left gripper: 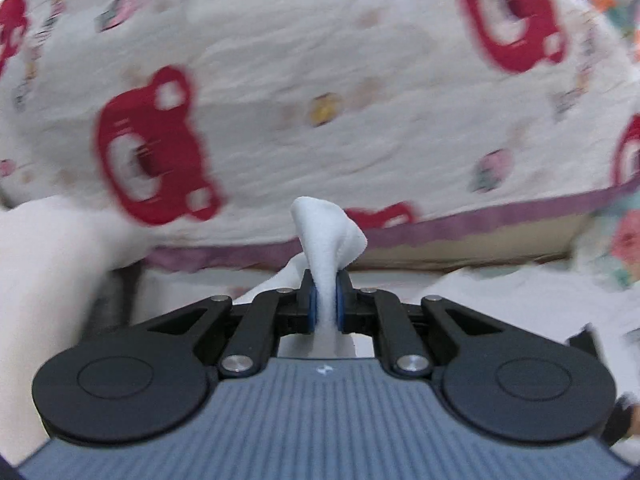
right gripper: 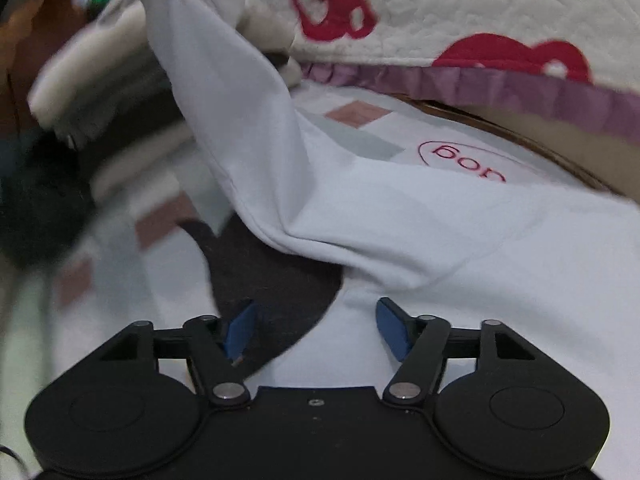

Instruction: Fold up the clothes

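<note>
A white garment (right gripper: 400, 216) with a red oval logo and grey and brown squares lies spread on the bed. One part of it rises in a taut band toward the upper left. My left gripper (left gripper: 325, 300) is shut on a bunched fold of the white garment (left gripper: 326, 236), which sticks up between its blue pads. My right gripper (right gripper: 316, 324) hovers open just above the cloth, nothing between its fingers. A dark patch (right gripper: 276, 276) shows under the garment's edge between the right fingers.
A cream quilt (left gripper: 280, 80) with red bear prints and a purple ruffled hem (right gripper: 520, 92) fills the background. A floral fabric (left gripper: 624, 240) sits at the right edge of the left wrist view. Blurred pale and dark shapes (right gripper: 80, 80) lie at the left.
</note>
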`<act>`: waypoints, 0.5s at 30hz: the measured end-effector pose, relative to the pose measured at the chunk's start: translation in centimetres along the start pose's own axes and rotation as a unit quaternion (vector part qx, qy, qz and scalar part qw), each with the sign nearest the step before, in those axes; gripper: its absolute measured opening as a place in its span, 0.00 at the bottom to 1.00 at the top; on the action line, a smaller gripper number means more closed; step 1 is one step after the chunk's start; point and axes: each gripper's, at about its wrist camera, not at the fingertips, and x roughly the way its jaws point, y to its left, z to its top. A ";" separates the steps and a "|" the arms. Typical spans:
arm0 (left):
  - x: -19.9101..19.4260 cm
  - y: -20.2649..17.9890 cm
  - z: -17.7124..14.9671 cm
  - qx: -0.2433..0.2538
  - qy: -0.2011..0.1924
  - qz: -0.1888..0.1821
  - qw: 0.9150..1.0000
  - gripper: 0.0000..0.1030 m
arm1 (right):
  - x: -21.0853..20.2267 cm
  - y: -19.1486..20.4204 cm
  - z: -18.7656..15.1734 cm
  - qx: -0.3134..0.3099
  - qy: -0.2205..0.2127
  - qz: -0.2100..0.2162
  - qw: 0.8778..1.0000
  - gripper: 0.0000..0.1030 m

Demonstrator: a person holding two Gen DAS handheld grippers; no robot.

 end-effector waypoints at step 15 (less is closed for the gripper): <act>8.4 -21.6 -5.8 -0.095 0.112 -0.256 0.955 0.30 | -14.0 -9.2 -11.5 0.172 -0.045 -0.165 0.970 0.67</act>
